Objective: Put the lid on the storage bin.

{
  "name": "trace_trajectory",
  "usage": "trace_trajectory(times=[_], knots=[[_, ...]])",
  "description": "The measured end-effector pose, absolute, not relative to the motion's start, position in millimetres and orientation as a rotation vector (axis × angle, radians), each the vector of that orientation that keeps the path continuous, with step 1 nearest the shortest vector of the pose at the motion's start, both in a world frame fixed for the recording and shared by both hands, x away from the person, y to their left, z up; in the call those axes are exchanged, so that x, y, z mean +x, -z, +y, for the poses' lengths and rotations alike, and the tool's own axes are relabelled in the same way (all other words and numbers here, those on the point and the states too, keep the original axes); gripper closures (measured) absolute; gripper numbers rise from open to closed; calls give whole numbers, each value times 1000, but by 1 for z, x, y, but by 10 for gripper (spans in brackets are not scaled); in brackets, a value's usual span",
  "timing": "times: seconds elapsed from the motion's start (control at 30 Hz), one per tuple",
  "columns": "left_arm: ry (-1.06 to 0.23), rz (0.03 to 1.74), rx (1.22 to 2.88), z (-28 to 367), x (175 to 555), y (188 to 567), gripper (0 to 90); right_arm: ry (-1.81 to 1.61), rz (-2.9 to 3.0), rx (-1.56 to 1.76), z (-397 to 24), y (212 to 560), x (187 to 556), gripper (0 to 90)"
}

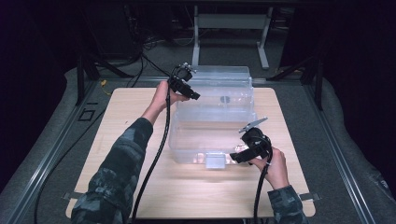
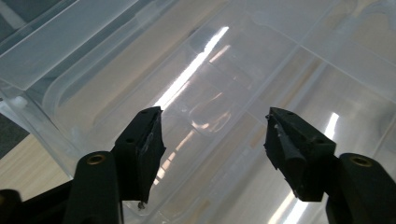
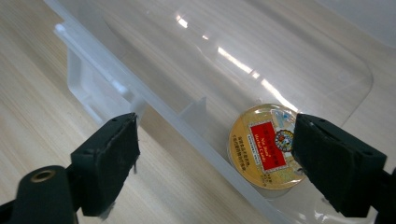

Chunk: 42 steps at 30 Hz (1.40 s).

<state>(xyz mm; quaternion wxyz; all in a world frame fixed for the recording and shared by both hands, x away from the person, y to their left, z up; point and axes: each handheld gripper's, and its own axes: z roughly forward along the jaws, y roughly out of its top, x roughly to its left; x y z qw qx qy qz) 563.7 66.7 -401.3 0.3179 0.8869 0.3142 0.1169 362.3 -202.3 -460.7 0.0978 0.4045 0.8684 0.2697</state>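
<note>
The left gripper (image 1: 195,96) is up at the far left corner of the clear plastic box (image 1: 212,140). Its two black jaws stand apart and nothing is between them. They just hang over the inside of the box, as the left gripper view shows. The left hand (image 1: 164,95) holds it from the left side of the box.

The right gripper (image 1: 235,158) is at the near right corner of the box. Its jaws are spread wide too and they grab nothing. In the right gripper view one jaw is outside the box over the wood, and the other jaw is over the inside, so the near wall of the box (image 3: 187,130) runs between them. The pads do not press on the wall. The right hand (image 1: 275,165) holds this gripper from the near right.

A round gold tin (image 3: 265,145) with a red label lies flat on the floor of the box, just inside the near wall, close to the inside jaw.

The box sits in the middle of the light wooden table (image 1: 130,140). Its open lid (image 1: 219,74) stands at the far side
</note>
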Motion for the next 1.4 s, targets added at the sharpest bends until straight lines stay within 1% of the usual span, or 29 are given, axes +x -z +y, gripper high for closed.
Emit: trace_trajectory(times=[0.03, 0.07, 0.1, 0.13, 0.17, 0.23, 0.27, 0.33, 0.4, 0.53, 0.8, 1.2, 1.4], knots=[[-323, 830, 2326, 67, 563, 402, 379, -798, 2570, 1197, -202, 461, 362, 148], [-344, 834, 2325, 67, 563, 402, 450, -769, 2568, 1200, -200, 464, 363, 210], [-344, 830, 2322, 67, 562, 402, 481, -771, 2568, 1210, -199, 465, 363, 239], [-344, 830, 2322, 67, 562, 402, 510, -771, 2568, 1210, -199, 465, 363, 239], [-352, 830, 2323, 66, 561, 402, 523, -772, 2559, 1208, -198, 466, 363, 291], [-346, 833, 2324, 65, 560, 402, 556, -777, 2561, 1207, -197, 467, 363, 308], [-356, 838, 2334, 64, 559, 402, 564, -771, 2568, 1202, -195, 468, 362, 362], [-363, 838, 2342, 62, 559, 401, 578, -767, 2577, 1199, -193, 468, 361, 412], [-362, 838, 2341, 63, 559, 402, 593, -757, 2575, 1200, -191, 470, 360, 493], [-369, 818, 2358, 64, 557, 401, 636, -751, 2541, 1191, -187, 474, 357, 506], [-383, 792, 2389, 61, 553, 398, 697, -794, 2495, 1208, -186, 478, 354, 492], [-349, 758, 2404, 62, 546, 392, 750, -777, 2475, 1227, -184, 479, 352, 463], [-354, 749, 2414, 63, 541, 388, 761, -771, 2457, 1220, -184, 480, 350, 453]])
